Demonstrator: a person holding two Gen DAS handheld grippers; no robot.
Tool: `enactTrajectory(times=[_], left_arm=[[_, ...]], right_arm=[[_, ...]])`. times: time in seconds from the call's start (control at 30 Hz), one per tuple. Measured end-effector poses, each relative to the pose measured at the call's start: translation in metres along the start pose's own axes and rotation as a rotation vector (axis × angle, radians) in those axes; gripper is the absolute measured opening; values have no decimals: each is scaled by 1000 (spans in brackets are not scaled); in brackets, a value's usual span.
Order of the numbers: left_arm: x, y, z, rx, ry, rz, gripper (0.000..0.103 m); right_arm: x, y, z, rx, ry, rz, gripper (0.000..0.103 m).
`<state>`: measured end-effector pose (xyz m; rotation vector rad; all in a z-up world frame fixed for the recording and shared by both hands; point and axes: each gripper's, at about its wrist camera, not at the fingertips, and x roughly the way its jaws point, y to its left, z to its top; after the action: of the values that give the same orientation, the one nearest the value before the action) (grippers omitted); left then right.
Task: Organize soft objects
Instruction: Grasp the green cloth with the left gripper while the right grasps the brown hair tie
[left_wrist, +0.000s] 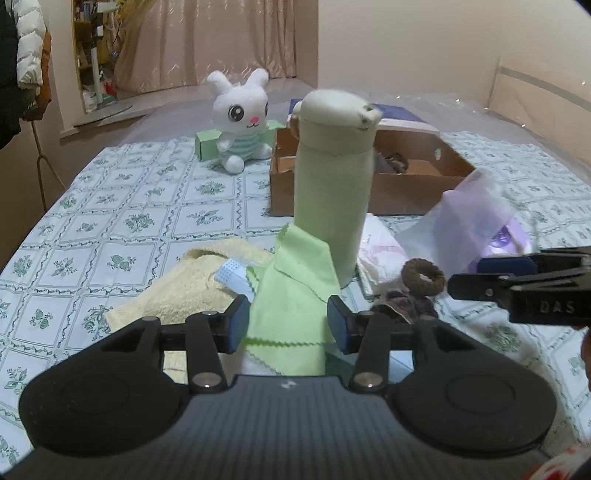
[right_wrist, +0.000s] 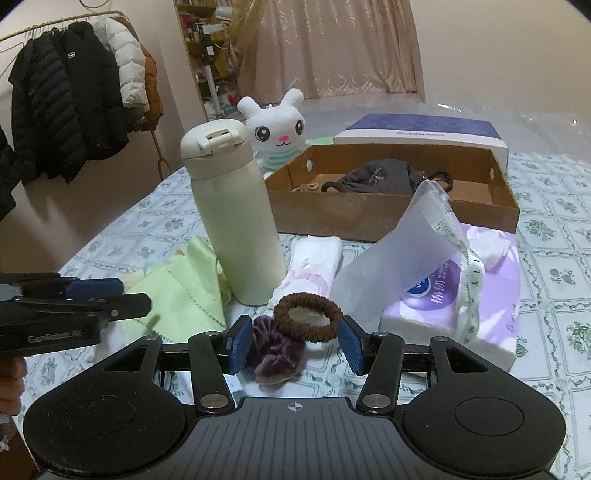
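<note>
1. Your left gripper (left_wrist: 288, 325) fills the bottom of the left wrist view with its jaws spread. The green cloth (left_wrist: 295, 291) lies between the blue pads, and neither pad presses on it.
2. That cloth drapes against the foot of the pale bottle (left_wrist: 332, 184) at frame centre. A yellow towel (left_wrist: 184, 284) lies just to its left.
3. Your right gripper (right_wrist: 295, 345) sits at the bottom of the right wrist view, also spread. The brown hair tie (right_wrist: 308, 315) and the purple scrunchie (right_wrist: 275, 350) lie in the gap, ungripped; the tie rests partly on the scrunchie.
4. At right of that view, an opened tissue pack (right_wrist: 480, 291) lies on the patterned bedsheet (right_wrist: 546, 266), with a folded white cloth (right_wrist: 314, 262) between it and the bottle.
5. Above centre, the cardboard box (right_wrist: 369, 218) holds a dark fabric item (right_wrist: 384, 177). A white plush rabbit (right_wrist: 279, 129) sits behind the box's left corner.
</note>
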<state>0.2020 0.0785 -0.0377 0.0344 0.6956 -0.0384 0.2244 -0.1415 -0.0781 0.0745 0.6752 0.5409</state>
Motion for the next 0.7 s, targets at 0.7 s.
enactTrajectory(times=[0.7], left_arm=[[19, -5, -11, 26, -12, 29, 9]], right_arm=[[22, 3, -8, -98, -13, -28, 52]])
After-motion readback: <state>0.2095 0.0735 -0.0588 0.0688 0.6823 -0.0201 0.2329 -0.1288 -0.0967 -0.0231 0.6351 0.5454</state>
